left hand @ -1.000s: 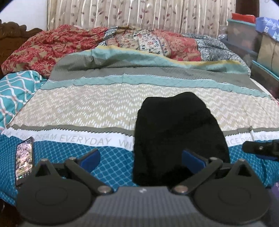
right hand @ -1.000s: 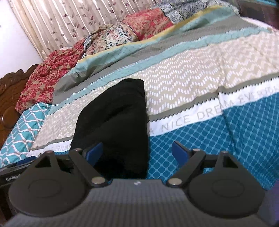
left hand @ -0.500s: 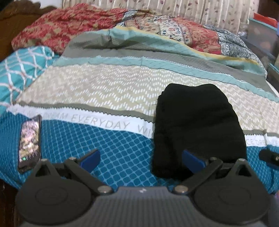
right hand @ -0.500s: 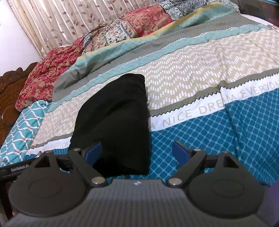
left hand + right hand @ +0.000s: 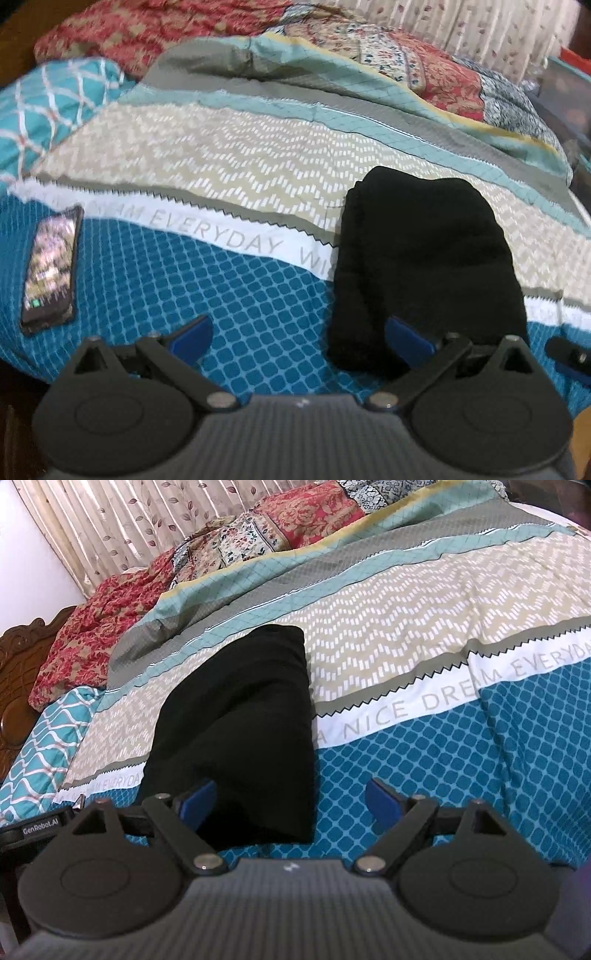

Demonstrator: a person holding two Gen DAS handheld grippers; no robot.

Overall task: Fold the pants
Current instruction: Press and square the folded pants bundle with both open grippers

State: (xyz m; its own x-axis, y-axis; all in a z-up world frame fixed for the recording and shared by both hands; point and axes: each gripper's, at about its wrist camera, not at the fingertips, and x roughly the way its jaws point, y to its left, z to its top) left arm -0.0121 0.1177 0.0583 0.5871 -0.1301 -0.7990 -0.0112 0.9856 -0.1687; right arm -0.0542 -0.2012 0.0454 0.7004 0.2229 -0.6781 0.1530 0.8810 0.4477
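Black pants point(image 5: 424, 266) lie folded into a compact rectangle on the bedspread point(image 5: 240, 177), seen at right of centre in the left wrist view and left of centre as pants point(image 5: 240, 731) in the right wrist view. My left gripper point(image 5: 299, 336) is open, held back near the bed's front edge, left of the pants' near end. My right gripper point(image 5: 288, 805) is open too, just short of the pants' near right corner. Neither holds anything. The right gripper's tip point(image 5: 569, 356) shows at the left wrist view's right edge.
A phone point(image 5: 50, 269) lies on the blue part of the bedspread at the left. Red floral blankets point(image 5: 166, 33) and a teal pillow point(image 5: 44, 107) are piled at the head. A carved wooden headboard point(image 5: 14, 686), curtains point(image 5: 129, 528) and storage boxes point(image 5: 569, 99) surround the bed.
The left gripper has swung left and drawn nearer, so the pants now sit further right in its view. The right gripper shifted slightly. The pants have not moved; both grippers stay open.
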